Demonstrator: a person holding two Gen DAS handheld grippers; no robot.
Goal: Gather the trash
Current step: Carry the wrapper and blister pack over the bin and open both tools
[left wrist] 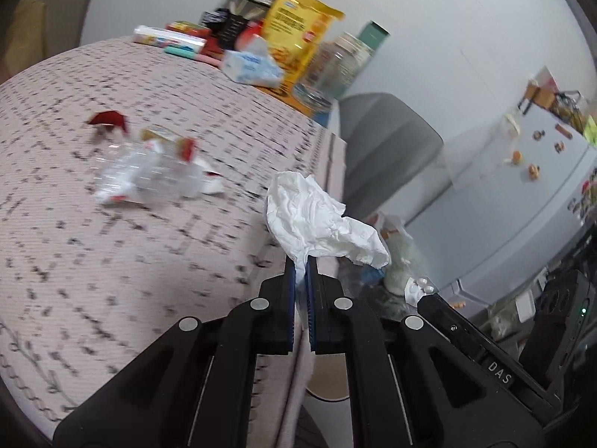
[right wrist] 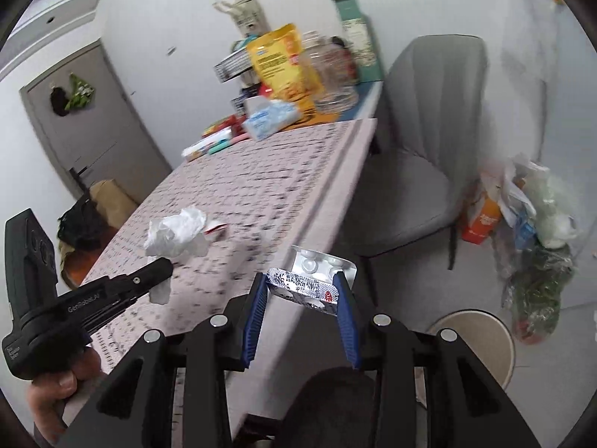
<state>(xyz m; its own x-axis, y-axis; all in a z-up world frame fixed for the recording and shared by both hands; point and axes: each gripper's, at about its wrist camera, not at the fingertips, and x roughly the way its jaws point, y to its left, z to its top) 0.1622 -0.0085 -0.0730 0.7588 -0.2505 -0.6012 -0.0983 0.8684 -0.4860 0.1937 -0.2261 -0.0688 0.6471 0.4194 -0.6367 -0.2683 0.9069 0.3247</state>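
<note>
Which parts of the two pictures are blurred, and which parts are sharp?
Left wrist view: the left tool and its crumpled tissue are sharp; the tablecloth and plastic wrappers are smeared by motion. Right wrist view: the right tool and blister pack are sharp; the tablecloth pattern and the yellow bag are blurred. Both views bend at the edges.

Walls: plain white [right wrist: 168, 7].
Door: grey panel door [right wrist: 93, 112], far corner.
Worktop: pink cloth with dark dashes [right wrist: 261, 186], clutter at its wall end.
Seat: grey upholstered chair [right wrist: 421, 142] beside the worktop.
Fridge: white, magnet-dotted [left wrist: 522, 194].
</note>
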